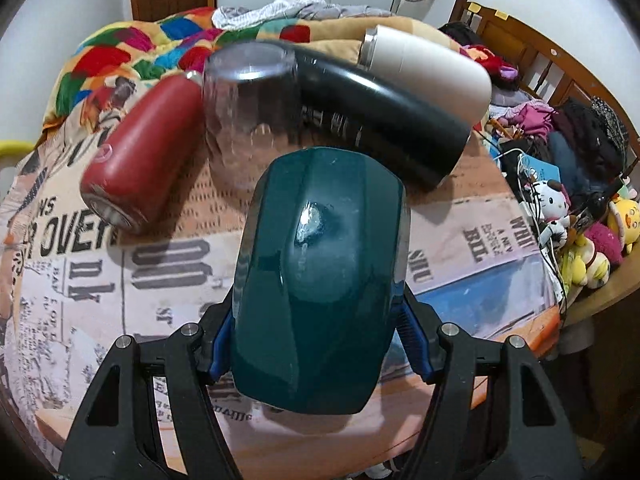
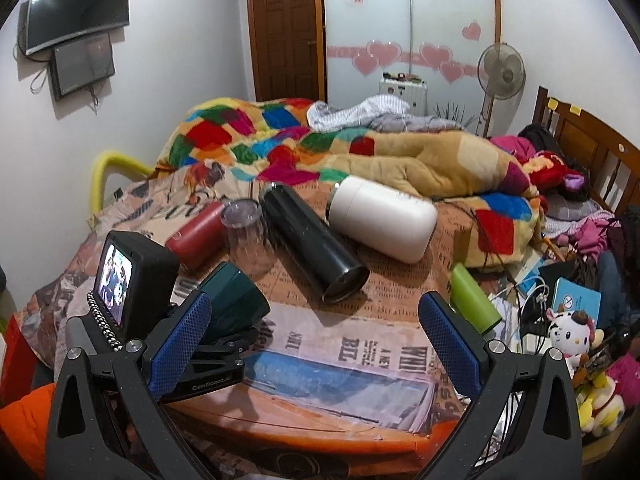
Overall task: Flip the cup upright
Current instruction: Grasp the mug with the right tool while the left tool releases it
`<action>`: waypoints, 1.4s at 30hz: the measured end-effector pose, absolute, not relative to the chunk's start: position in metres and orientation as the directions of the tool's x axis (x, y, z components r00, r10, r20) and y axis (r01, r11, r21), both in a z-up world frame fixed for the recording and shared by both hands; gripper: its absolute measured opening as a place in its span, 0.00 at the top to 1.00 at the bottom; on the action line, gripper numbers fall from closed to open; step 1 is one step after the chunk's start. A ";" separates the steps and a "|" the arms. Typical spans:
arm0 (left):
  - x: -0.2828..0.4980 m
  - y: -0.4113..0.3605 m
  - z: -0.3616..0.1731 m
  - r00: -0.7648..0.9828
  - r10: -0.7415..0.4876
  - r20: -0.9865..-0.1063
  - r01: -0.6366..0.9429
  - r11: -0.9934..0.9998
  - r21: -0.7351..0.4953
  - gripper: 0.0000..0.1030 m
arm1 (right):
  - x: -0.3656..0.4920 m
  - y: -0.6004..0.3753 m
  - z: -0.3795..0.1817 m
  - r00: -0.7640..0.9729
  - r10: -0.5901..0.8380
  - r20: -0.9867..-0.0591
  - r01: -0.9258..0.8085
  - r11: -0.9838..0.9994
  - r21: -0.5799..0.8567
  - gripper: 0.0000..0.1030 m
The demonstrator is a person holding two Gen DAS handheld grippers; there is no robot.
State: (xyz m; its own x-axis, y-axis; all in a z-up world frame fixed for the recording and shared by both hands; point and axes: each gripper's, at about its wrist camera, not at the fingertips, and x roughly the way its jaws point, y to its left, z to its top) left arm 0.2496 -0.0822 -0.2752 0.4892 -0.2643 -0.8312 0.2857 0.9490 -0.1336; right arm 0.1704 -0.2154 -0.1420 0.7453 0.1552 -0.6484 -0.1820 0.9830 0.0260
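Our left claw (image 1: 316,344) is clamped across the smooth, rigid, likely slippery teal cup (image 1: 320,276), held tilted above the worktop (image 1: 460,240), so we favour gripping mid-body while our right claw (image 2: 316,344) hangs wide and empty.

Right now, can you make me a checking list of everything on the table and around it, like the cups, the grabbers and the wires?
Surface: round table under a newspaper-print cloth.
Job's things: teal cup held between the left gripper fingers, off the cloth. Clear cup stands mouth down. Red bottle, black bottle and white bottle lie on their sides.
Clutter: green container lying at the right edge.
Grippers: left shut on the teal cup; right gripper open, holding nothing.
Cables: white wires tangled at the right edge.
Surroundings: bed with patchwork blanket, plush toys, standing fan, wall screens.
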 end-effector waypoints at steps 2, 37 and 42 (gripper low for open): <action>0.249 -0.082 -0.278 0.483 -0.264 -0.835 0.286 0.949 -0.134 0.34 | 0.173 -0.215 -0.147 0.735 0.153 -0.661 -0.181 0.983 0.026 0.00; 0.190 0.055 -0.224 0.642 -0.050 -0.765 0.037 0.999 -0.035 0.19 | 0.241 -0.131 -0.232 0.381 0.335 -0.862 -0.263 0.933 0.246 0.07; 0.191 0.055 -0.227 0.637 -0.059 -0.769 0.039 0.998 -0.044 0.19 | 0.249 -0.120 -0.238 0.361 0.329 -0.873 -0.265 0.933 0.242 0.07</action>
State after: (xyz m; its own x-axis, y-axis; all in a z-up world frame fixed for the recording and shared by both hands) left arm 0.1912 0.0554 -0.2269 0.6365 -0.0586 -0.7690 0.0389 0.9983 -0.0438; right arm 0.2491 -0.1198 -0.2376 0.3607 0.3292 -0.8726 -0.2654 0.9332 0.2424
